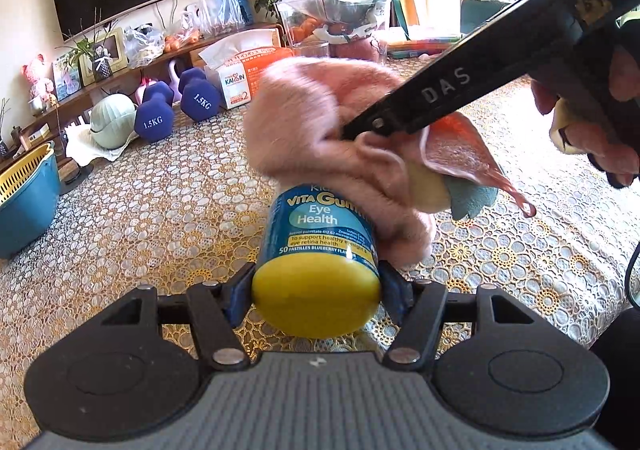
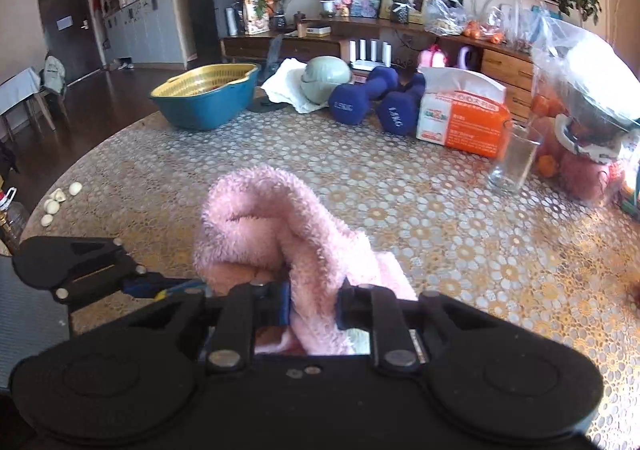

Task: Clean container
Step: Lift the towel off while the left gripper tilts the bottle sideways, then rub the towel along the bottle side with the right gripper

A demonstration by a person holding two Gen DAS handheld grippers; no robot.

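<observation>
In the left wrist view, the left gripper (image 1: 316,286) pinched a blue plastic gummy-vitamin bottle (image 1: 320,226) by its round yellow cap (image 1: 316,296), one blue pad pressed against each side of the cap. The bottle lay tilted away from the camera above the table with a lace-patterned cloth in gold and white (image 1: 160,185), its label facing up. A fluffy pink cloth (image 1: 316,117) was draped over the far end of the bottle and down its right side, touching the label. The right gripper (image 1: 356,131) reached in from the upper right, its black finger marked with letters buried in the cloth's folds; a person's hand (image 1: 592,117) held its handle at the right edge. Behind stood two purple dumbbells (image 1: 176,109), an orange and white tissue box (image 1: 244,77) and a teal basin with a yellow inner basket (image 1: 24,193) at the left edge.

In the right wrist view, the right gripper (image 2: 314,300) was pressed together on the pink cloth (image 2: 276,226), which bunched up in a loop ahead of the fingers and hid most of what lay beneath. The left gripper (image 2: 132,282) showed at the lower left, and only a sliver of blue and yellow showed beside it, so the bottle itself could hardly be made out here. A clear drinking glass (image 2: 516,157) stood on the table to the right, near the tissue box (image 2: 460,117), with the dumbbells (image 2: 380,101) and the basin (image 2: 204,97) farther back.
</observation>
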